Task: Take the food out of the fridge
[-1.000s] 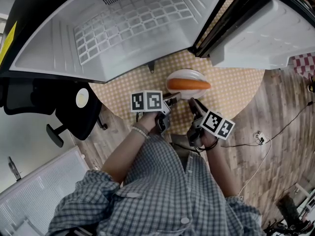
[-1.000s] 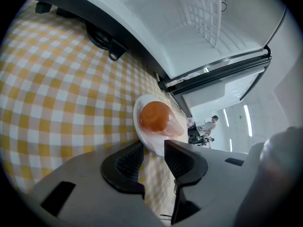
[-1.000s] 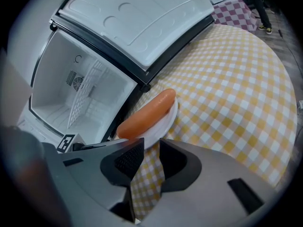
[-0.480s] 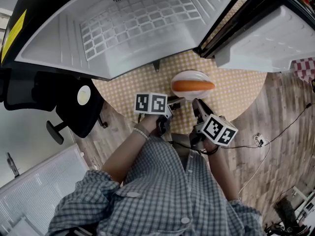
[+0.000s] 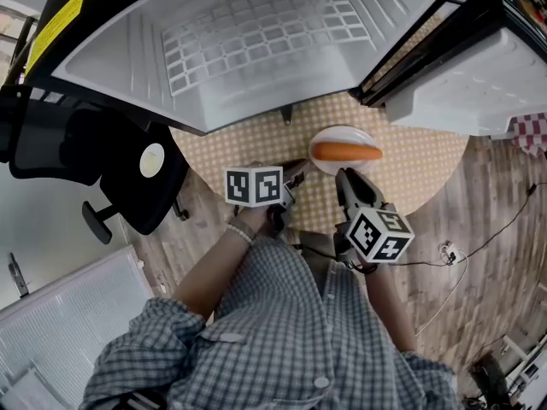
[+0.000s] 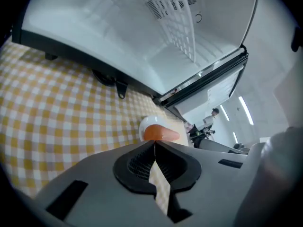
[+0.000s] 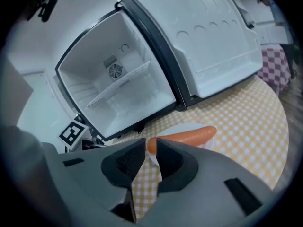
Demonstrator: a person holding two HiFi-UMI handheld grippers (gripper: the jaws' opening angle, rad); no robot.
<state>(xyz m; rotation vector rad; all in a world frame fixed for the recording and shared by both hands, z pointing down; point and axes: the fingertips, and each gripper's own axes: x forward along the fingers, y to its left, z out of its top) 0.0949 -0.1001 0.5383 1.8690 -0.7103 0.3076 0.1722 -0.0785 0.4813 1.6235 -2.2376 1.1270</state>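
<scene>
Carrot on plate, mid-frame on the bench; left gripper fingers closing on nothing, right gripper fingers narrowly apart, empty.

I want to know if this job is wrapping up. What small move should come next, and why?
Probably swing the right tool toward the open door to push it shut. The fridge looks empty, and the food already lies on the plate on the table. The right tool's jaws stand slightly apart with nothing between them.
</scene>
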